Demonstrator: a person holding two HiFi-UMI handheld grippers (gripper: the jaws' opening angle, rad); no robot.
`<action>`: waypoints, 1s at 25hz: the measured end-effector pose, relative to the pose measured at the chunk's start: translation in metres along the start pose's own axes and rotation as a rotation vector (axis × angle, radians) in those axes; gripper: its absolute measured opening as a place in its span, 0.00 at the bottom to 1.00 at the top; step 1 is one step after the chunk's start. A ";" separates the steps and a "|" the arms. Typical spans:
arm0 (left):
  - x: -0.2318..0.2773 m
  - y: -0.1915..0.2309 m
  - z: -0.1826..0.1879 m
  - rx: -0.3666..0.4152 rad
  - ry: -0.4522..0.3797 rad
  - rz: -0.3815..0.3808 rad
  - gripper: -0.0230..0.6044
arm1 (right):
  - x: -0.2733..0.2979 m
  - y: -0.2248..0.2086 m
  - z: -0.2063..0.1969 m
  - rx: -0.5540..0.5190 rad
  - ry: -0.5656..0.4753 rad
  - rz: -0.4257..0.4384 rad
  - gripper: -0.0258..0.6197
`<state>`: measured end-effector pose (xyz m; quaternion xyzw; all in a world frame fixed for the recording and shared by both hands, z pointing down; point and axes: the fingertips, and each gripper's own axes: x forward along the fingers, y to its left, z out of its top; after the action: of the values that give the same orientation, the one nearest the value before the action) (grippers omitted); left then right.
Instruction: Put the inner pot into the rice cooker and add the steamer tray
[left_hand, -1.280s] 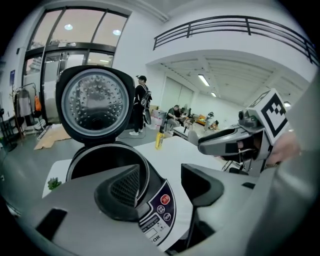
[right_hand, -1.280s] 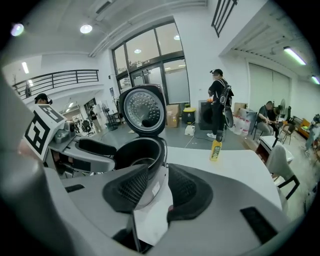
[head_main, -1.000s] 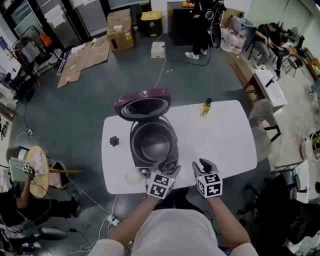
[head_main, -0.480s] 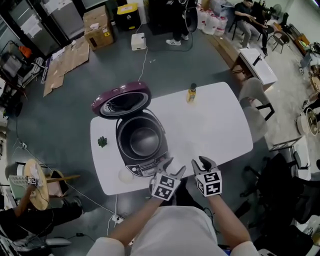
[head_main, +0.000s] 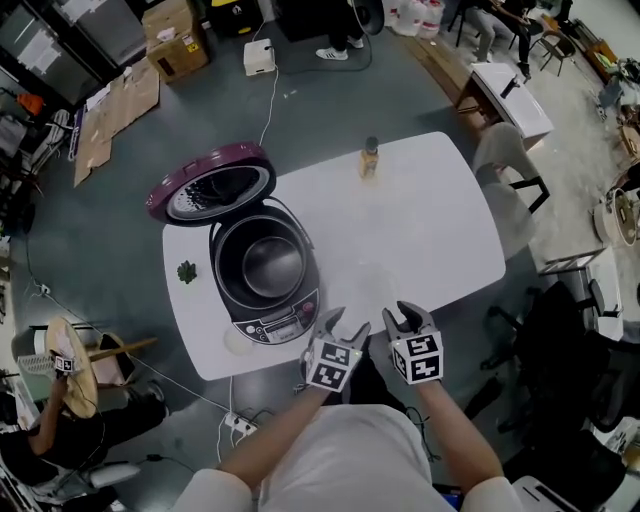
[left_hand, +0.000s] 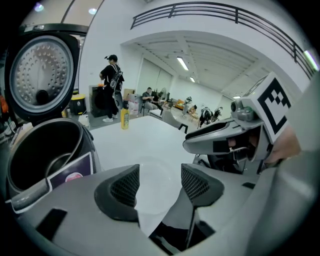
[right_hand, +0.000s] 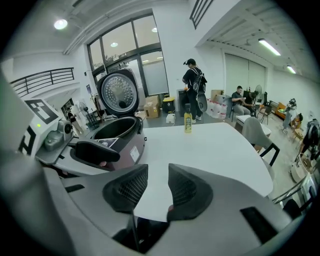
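**Empty jaws, and a tray that is hard to see**

Both grippers hang side by side over the near edge of the bench (head_main: 420, 230), holding nothing. The left gripper (head_main: 348, 322) has its jaws wide apart. The right gripper (head_main: 403, 318) has its jaws apart by a narrower gap. Only bare bench shows between each pair.

The main risk, as I judge it, is the tray. A faint clear round outline (left_hand: 155, 170) lies on the bench just ahead of the left jaws. If that is the tray, it nearly vanishes against the white top, so the jaws could close short of its rim or shove it along. Set down carelessly, it could sit tilted on the pot's rim. The lid (head_main: 210, 188) stands open behind the cooker (head_main: 272, 325), where a reaching gripper could knock it.

The cooker sits at the bench's left. The grey pot (head_main: 268, 262) looks already seated inside, and nothing shows in it. A bottle (head_main: 370, 158) stands upright at the far edge, well apart; I cannot tell its fill. A pale round thing (head_main: 238, 340) lies beside the cooker's front corner, and I cannot tell what it is.
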<state>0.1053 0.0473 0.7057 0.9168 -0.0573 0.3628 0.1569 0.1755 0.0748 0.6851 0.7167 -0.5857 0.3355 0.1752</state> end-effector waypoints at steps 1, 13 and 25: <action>0.005 0.000 -0.006 -0.009 0.010 0.000 0.47 | 0.001 -0.001 -0.005 0.004 0.007 -0.001 0.26; 0.046 0.012 -0.069 -0.138 0.134 0.072 0.48 | 0.025 -0.017 -0.065 0.004 0.101 -0.011 0.26; 0.070 0.036 -0.137 -0.325 0.228 0.189 0.48 | 0.055 -0.042 -0.116 -0.018 0.207 -0.049 0.26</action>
<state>0.0598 0.0592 0.8562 0.8229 -0.1827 0.4635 0.2732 0.1886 0.1202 0.8113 0.6908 -0.5496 0.3983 0.2494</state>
